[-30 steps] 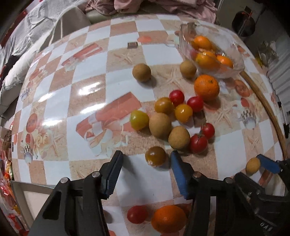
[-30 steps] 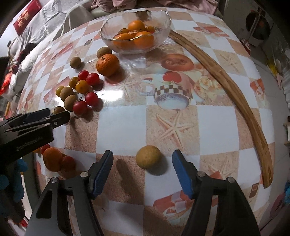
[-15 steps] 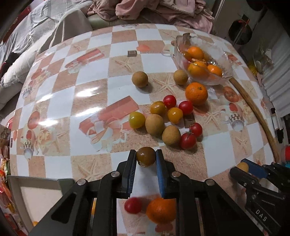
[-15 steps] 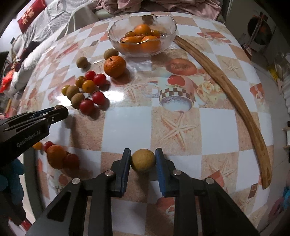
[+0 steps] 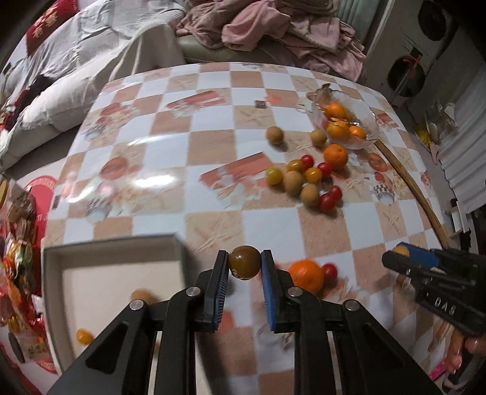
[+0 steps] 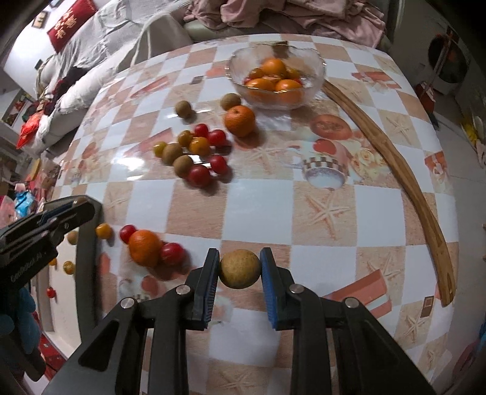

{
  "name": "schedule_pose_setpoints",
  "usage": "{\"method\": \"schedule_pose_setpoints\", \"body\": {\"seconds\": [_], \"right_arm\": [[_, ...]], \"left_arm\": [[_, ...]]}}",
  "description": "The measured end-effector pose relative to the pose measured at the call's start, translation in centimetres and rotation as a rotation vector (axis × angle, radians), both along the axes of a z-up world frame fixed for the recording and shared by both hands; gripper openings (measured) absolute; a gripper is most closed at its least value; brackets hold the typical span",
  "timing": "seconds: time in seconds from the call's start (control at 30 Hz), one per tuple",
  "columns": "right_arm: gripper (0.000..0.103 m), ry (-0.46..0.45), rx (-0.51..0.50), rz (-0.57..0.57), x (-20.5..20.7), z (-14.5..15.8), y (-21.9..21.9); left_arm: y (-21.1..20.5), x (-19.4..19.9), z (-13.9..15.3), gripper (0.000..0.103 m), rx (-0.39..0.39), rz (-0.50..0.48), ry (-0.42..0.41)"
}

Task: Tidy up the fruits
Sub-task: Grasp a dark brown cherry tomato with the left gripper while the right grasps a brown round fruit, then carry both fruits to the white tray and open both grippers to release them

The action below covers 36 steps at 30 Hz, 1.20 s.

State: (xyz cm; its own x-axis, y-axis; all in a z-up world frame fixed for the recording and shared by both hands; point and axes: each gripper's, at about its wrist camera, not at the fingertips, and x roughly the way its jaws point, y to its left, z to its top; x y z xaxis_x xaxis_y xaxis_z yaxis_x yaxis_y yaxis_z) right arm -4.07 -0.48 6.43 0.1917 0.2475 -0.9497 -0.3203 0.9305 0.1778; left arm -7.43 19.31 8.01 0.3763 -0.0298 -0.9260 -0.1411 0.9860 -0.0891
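Observation:
My left gripper (image 5: 244,263) is shut on a dark brownish-green tomato (image 5: 244,262) and holds it above the table, just right of a white box (image 5: 112,243) that has small fruits in it. My right gripper (image 6: 240,269) is shut on a tan round fruit (image 6: 240,268), lifted over the table's near part. A cluster of red and yellow tomatoes and tan fruits (image 6: 194,158) lies mid-table. An orange (image 6: 240,120) sits beside a glass bowl (image 6: 243,59) of oranges. Another orange (image 6: 144,246) with red tomatoes lies near the box.
A long curved wooden stick (image 6: 395,170) lies along the table's right side. A sofa with grey covers and pink clothes (image 5: 273,27) stands behind the table. Red packets (image 5: 18,243) lie left of the box.
Both grippers have lifted their fruits off the table and pulled back. The left one has swung left toward the white box, which has now come into view.

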Motion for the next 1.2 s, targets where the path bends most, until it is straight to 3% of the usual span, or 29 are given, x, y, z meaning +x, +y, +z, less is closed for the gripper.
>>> {"method": "schedule_pose_setpoints", "body": {"seconds": [0.8, 1.2], "right_arm": [[0.030, 0.003, 0.077, 0.289, -5.8, 2.6, 14.9], [0.030, 0.098, 0.059, 0.493, -11.4, -0.2, 23.0]], "left_arm": [[10.9, -14.6, -0.6, 0.023, 0.034, 0.294, 0.050], [13.5, -21.2, -3.4, 0.023, 0.049, 0.413, 0.128]]}}
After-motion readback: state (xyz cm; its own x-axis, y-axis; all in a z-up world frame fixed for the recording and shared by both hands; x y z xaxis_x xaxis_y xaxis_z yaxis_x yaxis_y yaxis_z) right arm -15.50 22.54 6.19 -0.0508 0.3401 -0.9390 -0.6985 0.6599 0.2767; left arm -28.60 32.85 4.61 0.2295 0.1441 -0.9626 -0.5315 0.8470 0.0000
